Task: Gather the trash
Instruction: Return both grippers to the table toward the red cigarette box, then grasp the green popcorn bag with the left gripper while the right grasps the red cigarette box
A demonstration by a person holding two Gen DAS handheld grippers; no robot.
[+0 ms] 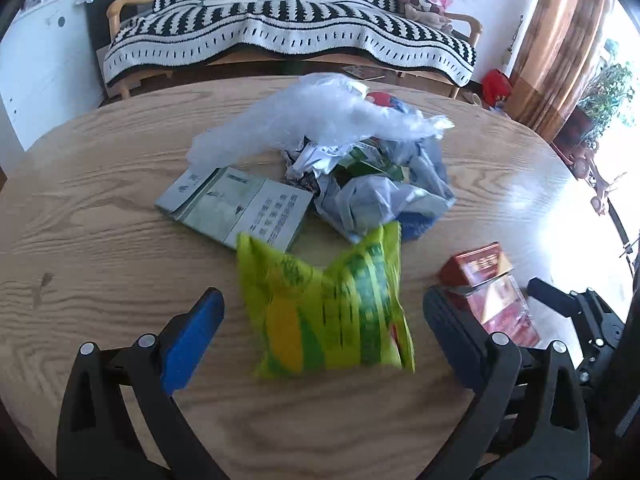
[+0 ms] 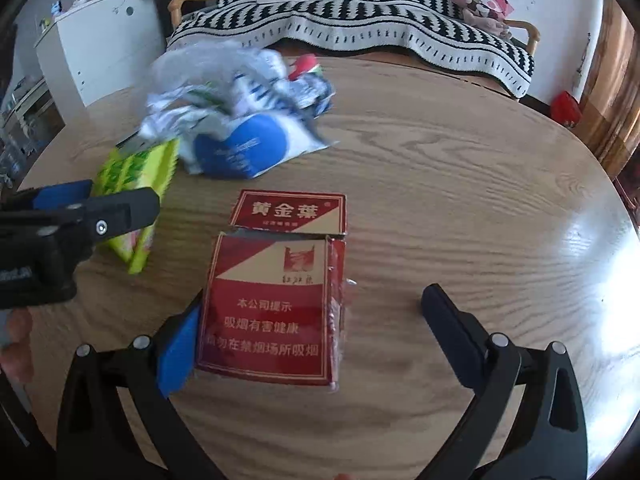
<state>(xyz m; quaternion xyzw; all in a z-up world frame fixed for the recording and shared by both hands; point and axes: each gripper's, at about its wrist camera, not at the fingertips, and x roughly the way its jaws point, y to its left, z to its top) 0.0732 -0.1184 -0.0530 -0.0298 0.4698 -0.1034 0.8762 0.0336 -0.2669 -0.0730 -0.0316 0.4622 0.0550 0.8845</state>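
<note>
A green and yellow snack bag (image 1: 328, 304) lies on the round wooden table (image 1: 100, 240) between the fingers of my left gripper (image 1: 324, 304), which is open and apart from the bag on both sides. A red cigarette pack (image 2: 276, 308) with its lid flipped back lies between the fingers of my right gripper (image 2: 316, 300), also open. The blue left pad (image 2: 180, 352) touches the pack's side; the right finger stands clear. The pack (image 1: 488, 280) also shows right of the bag in the left wrist view. Behind lies a trash pile (image 1: 380, 192).
The pile holds bubble wrap (image 1: 312, 116), a flattened grey-green carton (image 1: 236, 204) and a blue and white bag (image 2: 248, 148). A sofa with a black and white blanket (image 1: 280, 32) stands beyond the table. A white cabinet (image 2: 100, 52) is at the left. Bare wood spreads to the right.
</note>
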